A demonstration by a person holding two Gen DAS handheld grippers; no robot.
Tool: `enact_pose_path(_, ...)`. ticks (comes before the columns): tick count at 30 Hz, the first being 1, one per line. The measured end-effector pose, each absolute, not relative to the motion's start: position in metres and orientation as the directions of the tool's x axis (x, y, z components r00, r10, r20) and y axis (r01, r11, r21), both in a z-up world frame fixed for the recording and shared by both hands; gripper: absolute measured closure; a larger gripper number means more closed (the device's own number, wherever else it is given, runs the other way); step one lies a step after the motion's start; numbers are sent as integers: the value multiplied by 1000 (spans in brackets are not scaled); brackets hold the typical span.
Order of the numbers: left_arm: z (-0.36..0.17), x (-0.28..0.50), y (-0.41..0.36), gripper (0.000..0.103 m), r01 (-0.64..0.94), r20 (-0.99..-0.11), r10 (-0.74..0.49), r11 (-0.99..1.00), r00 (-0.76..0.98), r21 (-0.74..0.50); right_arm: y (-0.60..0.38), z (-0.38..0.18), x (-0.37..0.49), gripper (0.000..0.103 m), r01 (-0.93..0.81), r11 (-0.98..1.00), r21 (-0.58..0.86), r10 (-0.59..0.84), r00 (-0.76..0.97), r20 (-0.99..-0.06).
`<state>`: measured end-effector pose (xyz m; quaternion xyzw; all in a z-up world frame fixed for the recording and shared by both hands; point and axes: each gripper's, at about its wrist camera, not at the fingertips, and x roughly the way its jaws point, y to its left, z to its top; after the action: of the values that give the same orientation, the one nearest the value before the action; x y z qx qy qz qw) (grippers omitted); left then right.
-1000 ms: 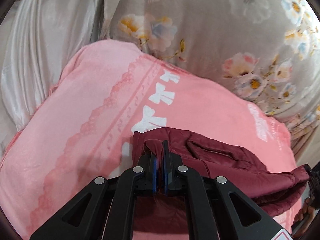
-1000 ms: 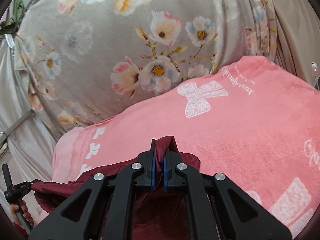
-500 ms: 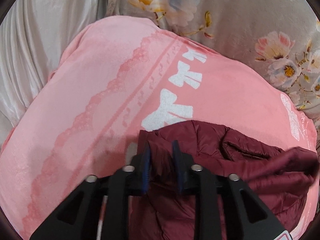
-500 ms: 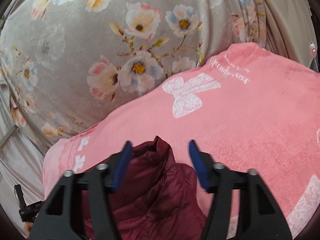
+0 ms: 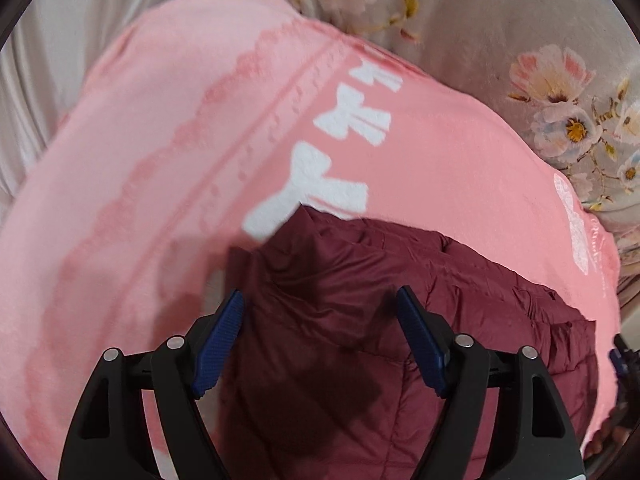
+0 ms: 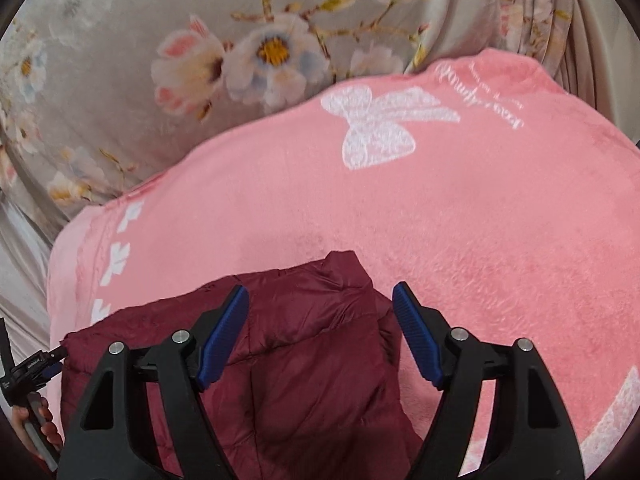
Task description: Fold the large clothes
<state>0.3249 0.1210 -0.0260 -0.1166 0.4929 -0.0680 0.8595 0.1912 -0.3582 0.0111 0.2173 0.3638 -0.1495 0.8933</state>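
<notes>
Very little lettering shows here. On the pink blanket (image 6: 460,208), a line of white cursive script (image 6: 480,94) runs along the far right edge beside the large white bow print (image 6: 376,128), but the strokes are too small and slanted to make out a single word. The same script (image 5: 596,248) shows faintly at the right edge in the left wrist view, blurred beyond reading. At the far left of the right wrist view, a small white label (image 6: 36,364) sits on the black device by the hand there; its letters are too tiny to spell out. No numbers or brand names can be read.
</notes>
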Motion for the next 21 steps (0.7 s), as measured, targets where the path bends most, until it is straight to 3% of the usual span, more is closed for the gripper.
enact_pose_path(2, -32, 329, 120, 39, -17, -832, -242, 957, 500, -289, -359, 1, 204, 31, 427, 865, 263, -100, 662, -743)
enact_pose_path(3, -33, 331, 120, 47, -22, -832, -241, 957, 499, -290, -359, -4, 210, 33, 426, 867, 260, -89, 646, -758)
enact_pose_path(6, -35, 336, 118, 65, -35, -837, -221, 961, 500, -274, -357, -19, 220, 50, 416, 873, 256, -58, 609, -791)
enact_pose_path(8, -35, 338, 116, 79, -40, -842, -197, 967, 503, -250, -351, -23, 223, 77, 399, 889, 224, -70, 603, -795)
enact_pose_path(9, -35, 339, 114, 87, -39, -843, -180, 972, 508, -231, -350, -20, 223, 98, 396, 892, 217, -77, 608, -790)
enact_pose_path(10, -33, 339, 112, 93, -36, -840, -163, 977, 517, -212, -349, -15, 220, 103, 402, 892, 209, -96, 620, -779)
enact_pose_path(15, -31, 342, 102, 97, -31, -831, -73, 994, 552, -109, -365, 7, 204, 103, 477, 854, 210, -201, 673, -712)
enact_pose_path(21, -51, 350, 89, 97, -30, -827, 2, 999, 562, -18, -376, -30, 214, 103, 498, 849, 176, -196, 607, -770)
